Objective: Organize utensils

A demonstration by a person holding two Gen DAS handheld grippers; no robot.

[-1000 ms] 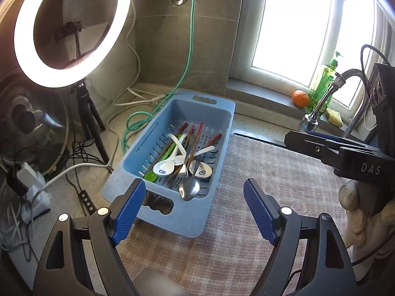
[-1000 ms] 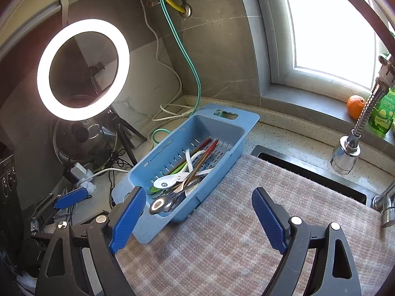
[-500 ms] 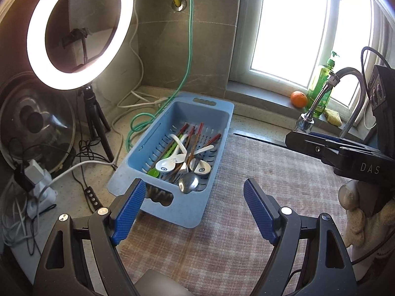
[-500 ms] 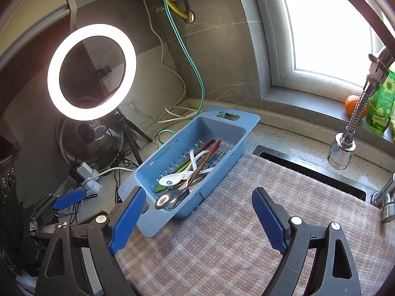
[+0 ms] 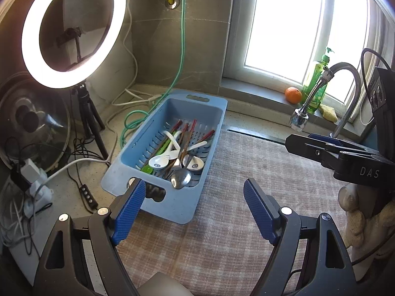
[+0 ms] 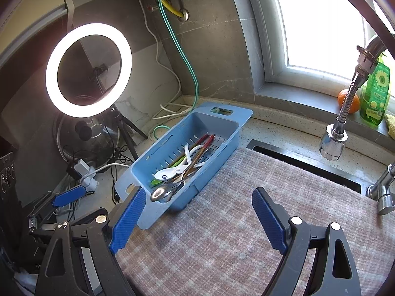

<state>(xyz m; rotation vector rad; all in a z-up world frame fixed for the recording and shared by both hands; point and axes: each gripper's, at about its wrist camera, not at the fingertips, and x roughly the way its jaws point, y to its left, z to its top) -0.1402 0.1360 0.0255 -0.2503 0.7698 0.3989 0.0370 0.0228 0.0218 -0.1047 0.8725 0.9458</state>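
A blue slotted drainer basket [image 5: 212, 106] stands on the counter beside a checked cloth [image 5: 246, 167]; it also shows in the right wrist view [image 6: 237, 116]. In it lie white spoons [image 5: 158, 161], a metal spoon [image 5: 181, 178], a green utensil [image 5: 148, 170] and red-tipped chopsticks [image 5: 190, 130]. My left gripper [image 5: 195, 209] is open and empty, above the cloth just short of the basket's near end. My right gripper [image 6: 197, 219] is open and empty, over the cloth to the basket's right. It shows from the side in the left wrist view [image 5: 321, 148].
A lit ring light [image 5: 71, 29] on a tripod stands left, with cables and a power strip [image 5: 37, 187] below. A green hose [image 5: 182, 49] hangs down the wall. A tap [image 6: 333, 143], green soap bottle [image 6: 375, 93] and orange [image 5: 293, 95] are at right.
Both grippers have drawn back and risen a little, so the basket looks smaller and farther. Both stay open and empty.
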